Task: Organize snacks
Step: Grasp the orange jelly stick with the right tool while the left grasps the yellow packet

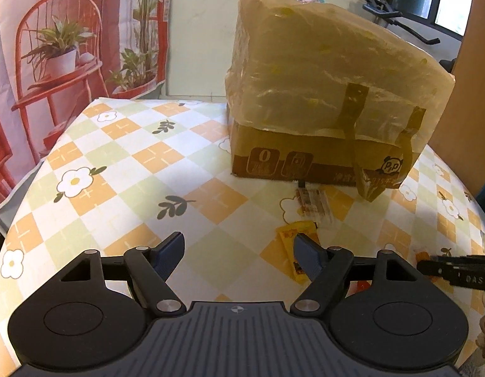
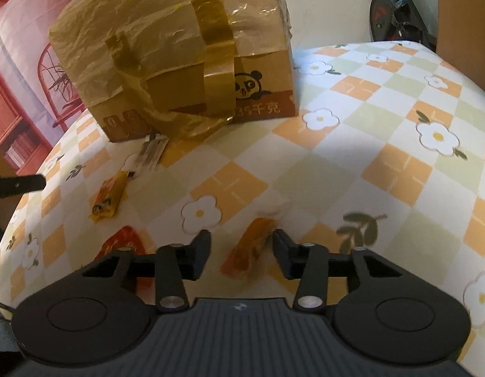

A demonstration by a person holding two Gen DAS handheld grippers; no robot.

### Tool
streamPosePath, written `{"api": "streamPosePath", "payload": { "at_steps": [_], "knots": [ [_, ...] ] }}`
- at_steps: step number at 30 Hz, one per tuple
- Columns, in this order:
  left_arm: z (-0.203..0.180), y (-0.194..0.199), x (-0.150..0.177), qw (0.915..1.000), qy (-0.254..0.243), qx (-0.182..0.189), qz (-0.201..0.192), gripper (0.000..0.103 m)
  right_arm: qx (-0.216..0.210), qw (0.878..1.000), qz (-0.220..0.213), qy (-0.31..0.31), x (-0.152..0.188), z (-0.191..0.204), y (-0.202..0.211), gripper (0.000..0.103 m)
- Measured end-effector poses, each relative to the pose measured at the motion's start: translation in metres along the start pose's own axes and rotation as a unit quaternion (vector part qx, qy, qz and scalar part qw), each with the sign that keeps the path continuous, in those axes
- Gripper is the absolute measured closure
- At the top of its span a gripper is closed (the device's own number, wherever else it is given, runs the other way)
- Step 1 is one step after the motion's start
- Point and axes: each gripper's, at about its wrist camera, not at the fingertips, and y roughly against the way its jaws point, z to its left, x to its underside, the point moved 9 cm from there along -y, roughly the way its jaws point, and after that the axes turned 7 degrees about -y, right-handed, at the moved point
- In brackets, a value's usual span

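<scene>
My right gripper (image 2: 241,234) is low over the table with an orange snack packet (image 2: 248,251) lying between its fingers. The jaws are partly apart and there is a gap on the left side of the packet. My left gripper (image 1: 238,237) is open above bare tablecloth, with nothing between its fingers. A yellow snack packet (image 1: 288,232) lies just past its right fingertip, and a clear-wrapped snack (image 1: 314,204) lies beyond that. The right wrist view also shows the yellow packet (image 2: 108,196), the clear-wrapped snack (image 2: 151,154) and a red packet (image 2: 123,242) partly hidden behind the left finger.
A cardboard box (image 1: 321,160) draped in a tan plastic bag with taped straps stands at the back of the round table (image 1: 132,157); it also shows in the right wrist view (image 2: 267,100). A printed backdrop hangs at the left. An exercise bike (image 2: 396,9) stands behind the table.
</scene>
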Motion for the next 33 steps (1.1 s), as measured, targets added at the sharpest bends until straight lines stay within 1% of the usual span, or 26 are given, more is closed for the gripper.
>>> {"api": "streamPosePath", "payload": {
  "at_steps": [1, 2, 5, 6, 9, 16, 20, 24, 29, 33],
  "knots": [
    [0.000, 0.000, 0.001, 1.0000, 0.001, 0.000, 0.001, 0.026, 0.004, 1.000, -0.002, 0.004, -0.001, 0.000, -0.002, 0.071],
    [-0.001, 0.000, 0.001, 1.0000, 0.002, 0.000, 0.001, 0.027, 0.008, 1.000, -0.003, 0.006, -0.002, 0.000, -0.003, 0.075],
    [-0.003, -0.003, 0.003, 1.0000, 0.004, 0.002, 0.005, 0.028, 0.013, 1.000, -0.014, 0.009, -0.002, -0.004, -0.004, 0.082],
    [-0.005, -0.004, 0.004, 1.0000, 0.004, 0.002, 0.007, 0.028, 0.013, 1.000, -0.017, 0.008, -0.002, -0.005, -0.004, 0.083],
    [-0.011, -0.009, 0.005, 0.9999, 0.004, 0.005, 0.010, 0.028, 0.012, 1.000, -0.025, 0.013, -0.002, -0.005, -0.003, 0.083],
    [-0.034, -0.021, 0.002, 0.9997, -0.004, 0.016, 0.015, 0.028, 0.023, 0.997, -0.058, 0.050, -0.006, 0.001, -0.010, 0.083],
    [-0.047, -0.031, 0.002, 0.9997, -0.007, 0.013, 0.018, 0.028, 0.019, 0.994, -0.081, 0.069, -0.007, 0.004, -0.014, 0.083],
    [-0.055, -0.046, 0.002, 0.9995, -0.002, 0.009, 0.031, 0.028, 0.006, 0.993, -0.099, 0.069, -0.004, 0.001, -0.013, 0.083],
    [-0.058, -0.065, 0.002, 0.9988, 0.001, -0.006, 0.049, 0.029, 0.002, 0.992, -0.105, 0.070, -0.004, 0.002, -0.012, 0.083],
    [-0.061, -0.074, 0.004, 0.9981, 0.008, -0.009, 0.060, 0.034, -0.003, 0.992, -0.106, 0.066, -0.004, 0.000, -0.012, 0.083]
  ]
}}
